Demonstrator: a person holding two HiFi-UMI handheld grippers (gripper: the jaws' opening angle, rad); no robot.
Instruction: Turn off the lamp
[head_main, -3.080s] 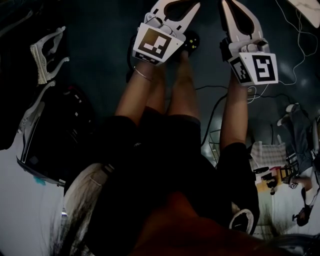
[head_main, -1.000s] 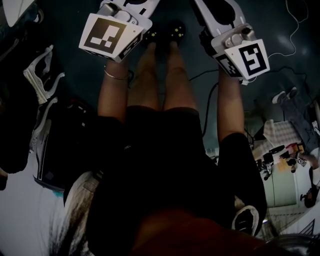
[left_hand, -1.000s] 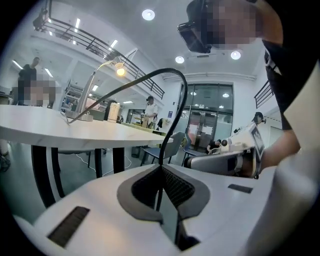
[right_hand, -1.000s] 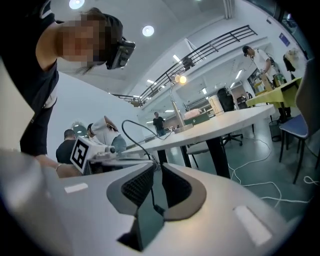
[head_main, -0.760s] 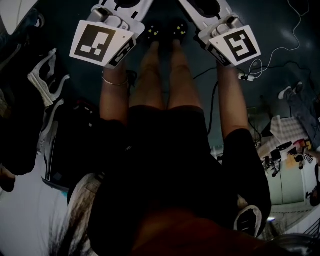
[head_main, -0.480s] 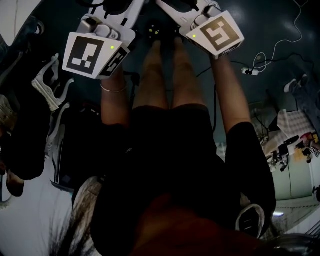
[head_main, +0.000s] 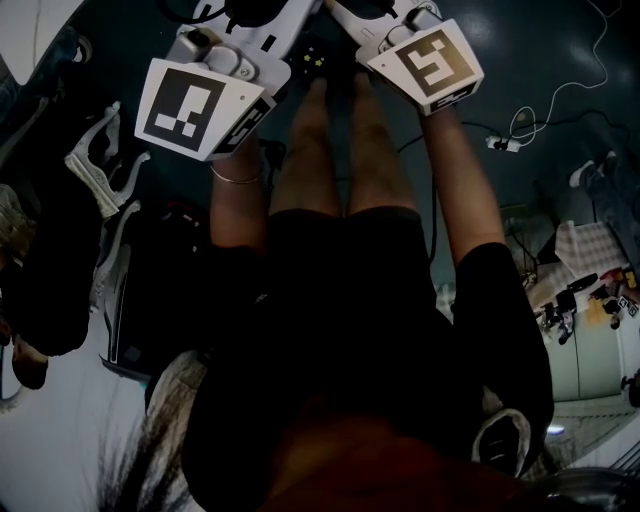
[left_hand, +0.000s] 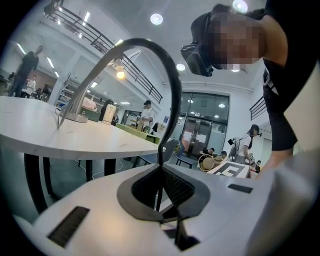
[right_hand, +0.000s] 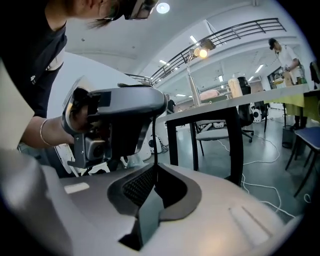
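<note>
The lamp (right_hand: 200, 51) stands far off on a white table (right_hand: 225, 107), its head lit on top of a thin silver stem. In the left gripper view its base (left_hand: 75, 117) rests on the same table (left_hand: 75, 142), with the glowing head (left_hand: 120, 74) above. My left gripper (left_hand: 161, 167) has its jaws together with nothing between them. The jaws of my right gripper (right_hand: 155, 167) are closing, nearly together and empty. It looks at the left gripper's body (right_hand: 115, 120), held in a hand. In the head view only the marker cubes (head_main: 205, 105) (head_main: 425, 62) show, short of the table.
Black table legs (right_hand: 235, 140), a chair (right_hand: 220, 132) and a white cable on the floor (right_hand: 260, 185) lie between me and the lamp. Several people stand in the background. In the head view, cables (head_main: 520, 130) and white frames (head_main: 100, 170) lie on the dark floor.
In the head view the right gripper has swung in toward the left one and rolled, so the two marker cubes now sit close together. The left cube looks slightly larger.
</note>
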